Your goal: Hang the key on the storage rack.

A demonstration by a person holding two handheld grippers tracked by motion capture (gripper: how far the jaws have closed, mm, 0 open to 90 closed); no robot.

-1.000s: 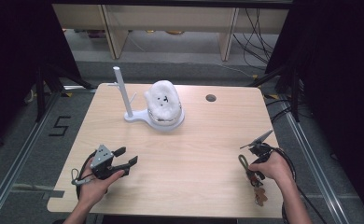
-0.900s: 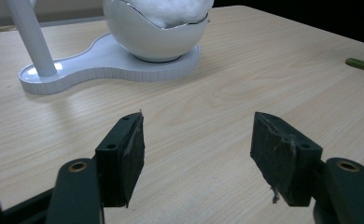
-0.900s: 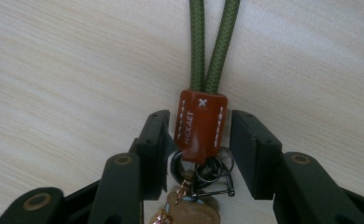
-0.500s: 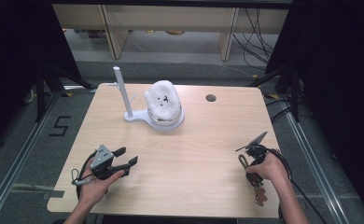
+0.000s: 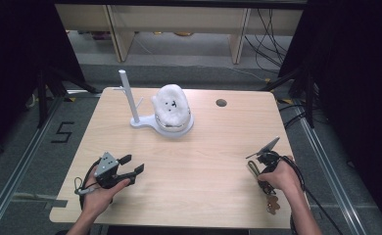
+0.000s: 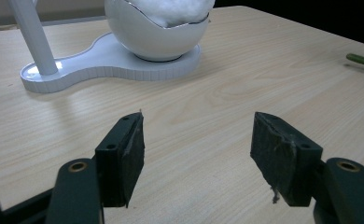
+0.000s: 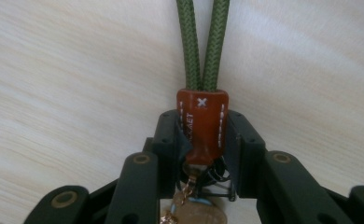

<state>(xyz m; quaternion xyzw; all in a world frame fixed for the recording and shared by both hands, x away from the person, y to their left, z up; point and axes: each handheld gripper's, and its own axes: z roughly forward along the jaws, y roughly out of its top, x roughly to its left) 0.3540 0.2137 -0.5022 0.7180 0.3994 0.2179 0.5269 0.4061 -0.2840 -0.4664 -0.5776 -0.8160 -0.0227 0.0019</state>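
Keychain (image 7: 201,122) sits between the jaws of your right gripper (image 7: 201,140), near the front right corner of the table (image 5: 199,161). The jaws have just been closing, and in the right gripper view their pads appear to press the brown leather tab from both sides, with the green cord loop (image 7: 202,42) running away over the wood. The hold is on the tab's lower part only, so it could slip free if you lift fast, and the dangling charms (image 5: 271,204) could drag or snag. Your left gripper (image 5: 128,169) rests near the front left corner, jaws wide apart and holding nothing. Farther back, near the table's middle, stands the white stand (image 5: 139,120) with its post and bowl (image 6: 157,32). The high view places both grippers and the stand; the right gripper view alone gives the pads' contact.
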